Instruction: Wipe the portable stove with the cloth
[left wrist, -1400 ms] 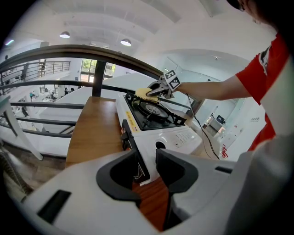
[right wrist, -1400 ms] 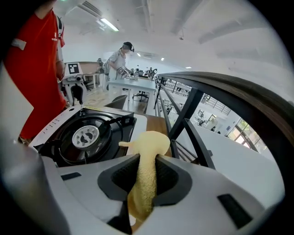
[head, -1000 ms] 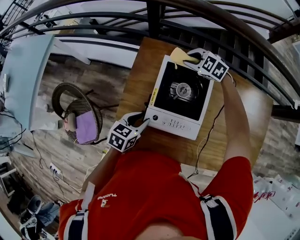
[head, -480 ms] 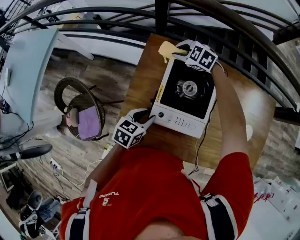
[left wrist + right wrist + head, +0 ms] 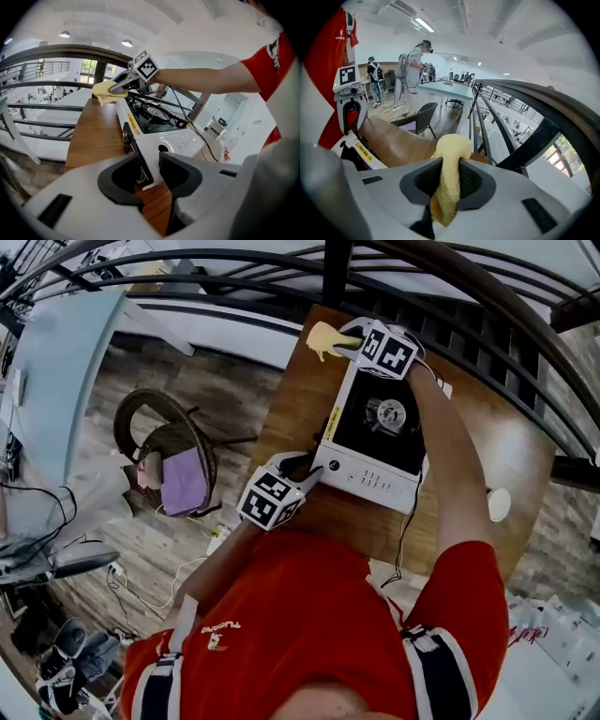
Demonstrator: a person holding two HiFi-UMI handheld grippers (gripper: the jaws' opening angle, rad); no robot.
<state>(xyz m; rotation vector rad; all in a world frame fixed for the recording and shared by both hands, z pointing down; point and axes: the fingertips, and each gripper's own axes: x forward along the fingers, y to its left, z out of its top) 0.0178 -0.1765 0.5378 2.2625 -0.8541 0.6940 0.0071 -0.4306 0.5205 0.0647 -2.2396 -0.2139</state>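
Observation:
The portable stove (image 5: pixel 375 442) is white with a black top and burner and lies on the wooden table (image 5: pixel 291 399). My right gripper (image 5: pixel 354 337) is shut on the yellow cloth (image 5: pixel 323 338), which hangs just past the stove's far-left corner. In the right gripper view the cloth (image 5: pixel 450 154) bulges out between the jaws of that gripper (image 5: pixel 450 176). My left gripper (image 5: pixel 314 474) is at the stove's near-left corner. In the left gripper view the stove (image 5: pixel 154 115) has that corner pinched between the jaws of the left gripper (image 5: pixel 149 161), and the right gripper (image 5: pixel 123 86) holds the cloth (image 5: pixel 105 88) beyond it.
A black railing (image 5: pixel 328 268) runs along the table's far side. A round chair with a purple cushion (image 5: pixel 173 479) stands on the floor to the left. A cable (image 5: pixel 405 521) trails off the stove's near side. A small white disc (image 5: pixel 497 504) lies at the right. People (image 5: pixel 415 61) stand far off.
My right gripper has carried the cloth leftward along the stove's far edge and past its far-left corner. The left gripper has stayed on the near-left corner.

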